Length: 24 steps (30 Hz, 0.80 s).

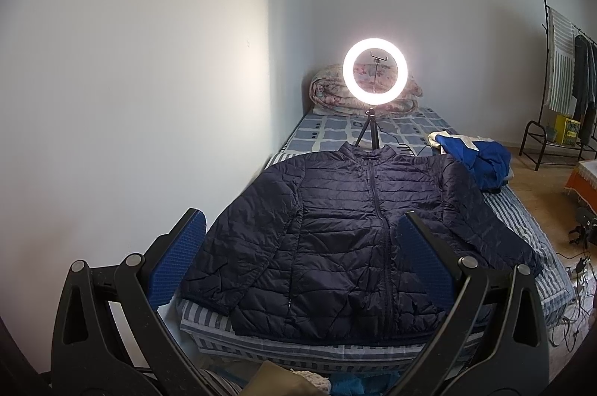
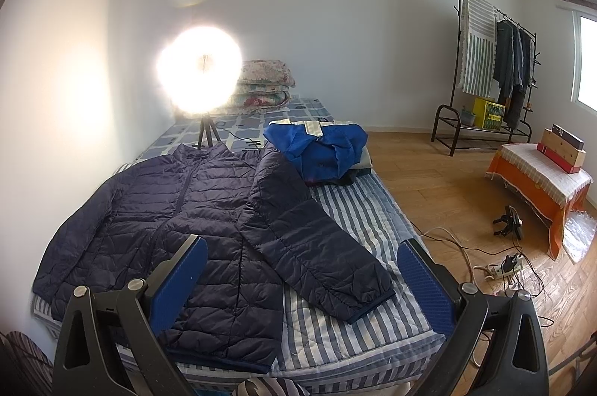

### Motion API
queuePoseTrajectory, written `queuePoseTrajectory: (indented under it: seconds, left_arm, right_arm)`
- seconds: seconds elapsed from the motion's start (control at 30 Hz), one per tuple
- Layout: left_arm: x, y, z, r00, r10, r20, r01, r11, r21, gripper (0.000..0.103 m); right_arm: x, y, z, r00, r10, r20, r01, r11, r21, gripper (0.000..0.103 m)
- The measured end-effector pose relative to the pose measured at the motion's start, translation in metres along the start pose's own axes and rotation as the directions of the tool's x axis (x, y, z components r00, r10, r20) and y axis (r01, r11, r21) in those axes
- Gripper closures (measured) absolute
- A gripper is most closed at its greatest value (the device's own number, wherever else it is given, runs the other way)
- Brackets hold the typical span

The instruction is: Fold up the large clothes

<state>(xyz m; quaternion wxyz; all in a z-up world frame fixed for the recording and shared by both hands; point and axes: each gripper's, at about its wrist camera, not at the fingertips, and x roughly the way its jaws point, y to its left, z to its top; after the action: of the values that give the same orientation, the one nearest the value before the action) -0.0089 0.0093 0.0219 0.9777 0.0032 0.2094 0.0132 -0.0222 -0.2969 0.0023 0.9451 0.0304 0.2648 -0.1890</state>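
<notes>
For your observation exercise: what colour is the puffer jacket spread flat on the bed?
Dark navy blue; the puffer jacket shows best in the left wrist view.

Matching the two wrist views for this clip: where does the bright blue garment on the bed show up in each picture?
Left wrist: the blue garment lies at right of centre, beyond the navy jacket's far sleeve, near the bed's right edge.
Right wrist: the blue garment sits just above centre, touching the jacket's sleeve top.
Shared landmark: the ring light on its tripod, left of the garment in both.
</notes>
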Motion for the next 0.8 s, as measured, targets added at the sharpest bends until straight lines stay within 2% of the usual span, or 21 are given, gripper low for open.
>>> queuePoseTrajectory:
  seconds: [0.8]
  left_arm:
    - [0.0019, -0.0004, 0.0006, 1.0, 0.0, 0.012, 0.0, 1.0, -0.002, 0.0]
  right_arm:
    - [0.0005, 0.0036, 0.0009, 1.0, -0.001, 0.002, 0.001, 1.0, -0.01, 0.0]
